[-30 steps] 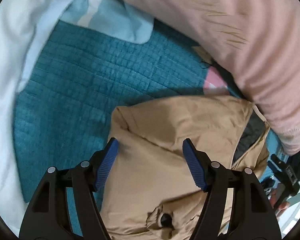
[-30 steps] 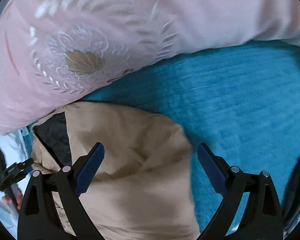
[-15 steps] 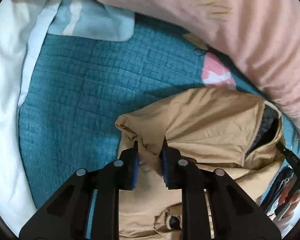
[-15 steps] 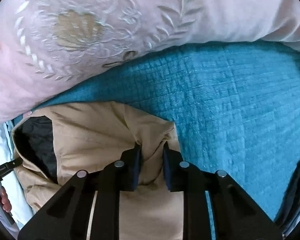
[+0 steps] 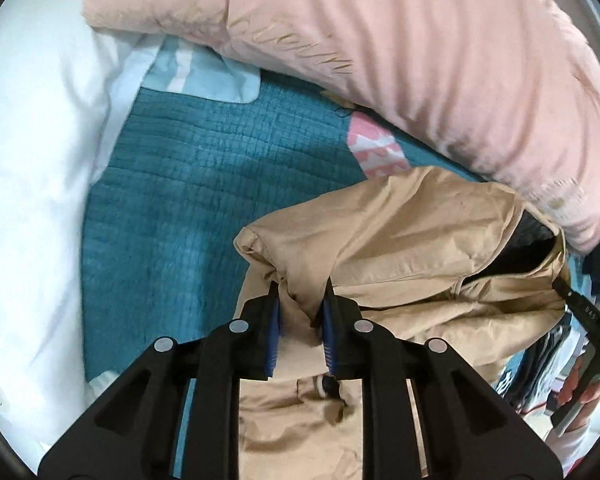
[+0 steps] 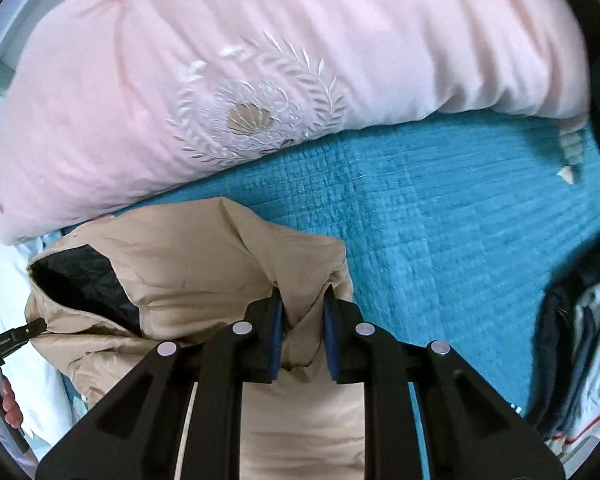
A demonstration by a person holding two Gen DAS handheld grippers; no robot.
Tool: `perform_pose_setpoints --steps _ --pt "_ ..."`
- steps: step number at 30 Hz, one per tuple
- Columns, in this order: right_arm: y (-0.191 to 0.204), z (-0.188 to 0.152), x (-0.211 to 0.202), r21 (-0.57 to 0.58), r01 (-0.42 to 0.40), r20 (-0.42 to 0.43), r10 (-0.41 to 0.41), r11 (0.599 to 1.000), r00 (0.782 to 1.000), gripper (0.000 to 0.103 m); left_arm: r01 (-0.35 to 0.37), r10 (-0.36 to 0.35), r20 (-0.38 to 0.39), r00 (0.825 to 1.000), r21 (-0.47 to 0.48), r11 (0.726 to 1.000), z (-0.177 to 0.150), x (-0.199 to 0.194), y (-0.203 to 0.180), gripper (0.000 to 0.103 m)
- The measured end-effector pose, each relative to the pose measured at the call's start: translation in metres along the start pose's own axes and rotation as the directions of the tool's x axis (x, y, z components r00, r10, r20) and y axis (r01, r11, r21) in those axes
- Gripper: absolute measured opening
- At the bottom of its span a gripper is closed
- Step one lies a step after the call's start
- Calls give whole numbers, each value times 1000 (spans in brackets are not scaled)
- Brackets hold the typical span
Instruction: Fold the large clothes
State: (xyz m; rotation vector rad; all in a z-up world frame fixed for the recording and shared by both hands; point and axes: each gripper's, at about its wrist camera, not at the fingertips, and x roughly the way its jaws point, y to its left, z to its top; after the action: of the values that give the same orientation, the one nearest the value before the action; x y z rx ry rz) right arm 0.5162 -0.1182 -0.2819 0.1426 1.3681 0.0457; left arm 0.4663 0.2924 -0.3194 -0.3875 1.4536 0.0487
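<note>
The jacket [image 5: 400, 236] lies on the quilt [image 5: 204, 184], with the duvet [image 6: 300, 60] behind it.

Teal quilted bed [image 5: 204, 184] under tan jacket [image 5: 412, 240], pink duvet [image 6: 300, 60].

A bed with soft bedding in daylight

A teal quilted bedspread [image 5: 204, 184] is covering the bed, a big pink duvet [image 6: 300, 60] with white embroidery is lying along its far side, and a white pillow [image 5: 32, 168] is resting at the left.

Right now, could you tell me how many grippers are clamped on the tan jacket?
2. The left gripper pinches the tan jacket near its left corner; the right gripper pinches near its right corner.
</note>
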Motion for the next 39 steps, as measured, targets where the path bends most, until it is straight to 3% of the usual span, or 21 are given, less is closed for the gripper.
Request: perform_pose_setpoints --steps 5,14,15,20,25,33,38,39 --pt "3 -40 -41 -15 -2 48 2 1000 999 16 22 -23 47 999 23 999 -50 -19 -30 17" --pt "-4 -128 -112 -28 -18 139 21 999 990 16 76 -85 111 990 80 994 -147 -79 -11 17" --pt "-7 -140 -116 -27 -22 147 26 999 989 16 81 -84 35 996 77 994 -154 -81 -10 17" --pt "-19 -203 -132 -31 -36 171 41 999 984 16 116 -119 32 992 85 990 -211 -93 -2 18" --pt "-27 -272 -120 -33 -29 161 34 999 986 16 138 -138 -4 990 57 989 -268 -74 17 19" --pt "-51 -350 -46 22 2 3 -2 1000 1000 17 134 -140 -122 983 -55 989 -342 0 57 22" --pt "-57 -363 -35 42 -3 -41 5 999 999 28 102 -105 -133 986 -35 994 -352 4 59 37" --pt "-57 -363 -39 35 -6 -52 8 999 999 36 88 -90 -128 988 -25 996 -352 0 59 45"
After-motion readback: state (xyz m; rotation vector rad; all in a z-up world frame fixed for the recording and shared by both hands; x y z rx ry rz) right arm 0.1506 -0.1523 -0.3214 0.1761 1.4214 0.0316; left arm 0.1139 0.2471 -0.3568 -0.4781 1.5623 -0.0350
